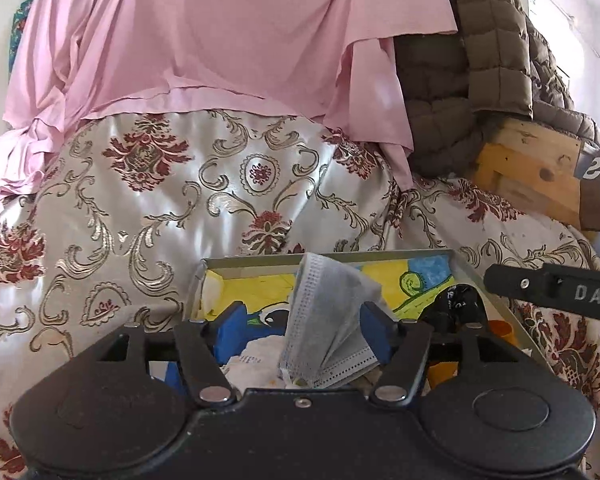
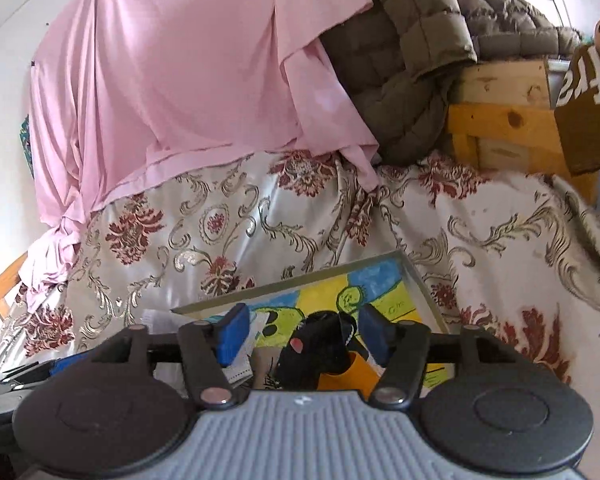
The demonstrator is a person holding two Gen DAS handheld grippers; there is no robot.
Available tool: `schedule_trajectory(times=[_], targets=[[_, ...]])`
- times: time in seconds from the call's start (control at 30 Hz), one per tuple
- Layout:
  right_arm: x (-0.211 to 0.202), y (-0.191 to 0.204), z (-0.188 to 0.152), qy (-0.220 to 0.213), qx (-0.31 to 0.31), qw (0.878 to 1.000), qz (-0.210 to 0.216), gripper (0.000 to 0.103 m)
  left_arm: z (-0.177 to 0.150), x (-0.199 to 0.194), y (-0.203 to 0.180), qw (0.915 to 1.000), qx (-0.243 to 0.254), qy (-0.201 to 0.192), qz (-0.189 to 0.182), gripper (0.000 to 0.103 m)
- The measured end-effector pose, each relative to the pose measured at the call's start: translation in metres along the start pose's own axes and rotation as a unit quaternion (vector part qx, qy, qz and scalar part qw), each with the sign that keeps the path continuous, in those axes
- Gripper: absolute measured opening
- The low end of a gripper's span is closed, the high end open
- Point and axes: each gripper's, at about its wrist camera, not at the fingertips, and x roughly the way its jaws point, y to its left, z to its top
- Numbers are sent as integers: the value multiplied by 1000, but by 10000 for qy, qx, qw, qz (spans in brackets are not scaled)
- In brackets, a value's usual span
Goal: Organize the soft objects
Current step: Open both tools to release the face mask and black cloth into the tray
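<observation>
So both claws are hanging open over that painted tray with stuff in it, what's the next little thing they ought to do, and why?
Probably lift both away from the tray. The left gripper stands open around a grey face mask propped up in the tray, its pads apparently off it. The right gripper is open over a black soft item lying there. Both pieces look delivered, so backing out clears the way for another.

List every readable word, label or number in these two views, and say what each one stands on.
"DAS", cut off by the frame edge: white letters on the black arm of the right gripper.
White letters on the brown cardboard box: upside down and cropped, not safely readable.
Small white print on the black item in the tray: too small to read.
Scribbled green marks on the tray's painted floor: illegible.
</observation>
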Motion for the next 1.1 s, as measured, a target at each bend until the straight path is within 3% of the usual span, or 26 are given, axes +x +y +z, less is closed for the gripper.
schedule_trajectory(times=[0.33, 0.63, 0.9, 1.1], targets=[[-62, 11, 11, -524, -178, 9985, -10, 86, 10, -67, 13, 9968, -471, -627, 158, 77], [-122, 25, -3, -700, -495, 9963, -40, 102, 0, -133, 11, 9940, -577, -898, 222, 89], [-168, 37, -23, -791, -691, 9945, 44, 103, -18, -184, 2, 9915, -578, -1140, 261, 101], [-199, 38, -41, -813, -714, 9941, 38, 103, -35, -221, -4, 9888, -632, -1320, 294, 102]])
